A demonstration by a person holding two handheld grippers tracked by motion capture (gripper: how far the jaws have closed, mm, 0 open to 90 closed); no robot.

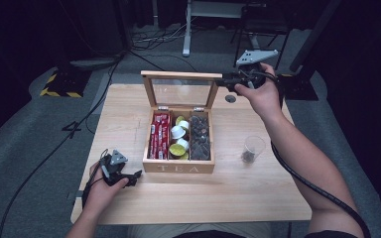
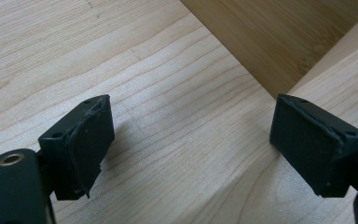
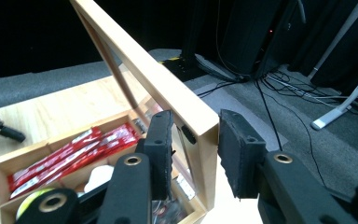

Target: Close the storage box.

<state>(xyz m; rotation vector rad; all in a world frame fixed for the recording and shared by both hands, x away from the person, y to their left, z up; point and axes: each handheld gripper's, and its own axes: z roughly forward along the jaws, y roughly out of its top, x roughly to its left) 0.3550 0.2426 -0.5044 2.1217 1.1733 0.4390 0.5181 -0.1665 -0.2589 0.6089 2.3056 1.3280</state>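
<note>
This looks like a lab or recording studio rather than a home. Black curtains [image 3: 335,42] hang at the upper right, loose cables [image 1: 158,37] trail over grey carpet [image 1: 25,129] at the top, and a stand base with yellow-black hazard tape [image 1: 59,87] sits at upper left beside a plain wooden table [image 1: 238,193].

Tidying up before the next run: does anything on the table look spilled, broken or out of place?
Nothing stands out. The tea box sits square with its lid up, the right gripper at the lid's corner, jaws either side. Packets and pods lie within their compartments. The cup stands upright; nothing is spilled on the table.
</note>
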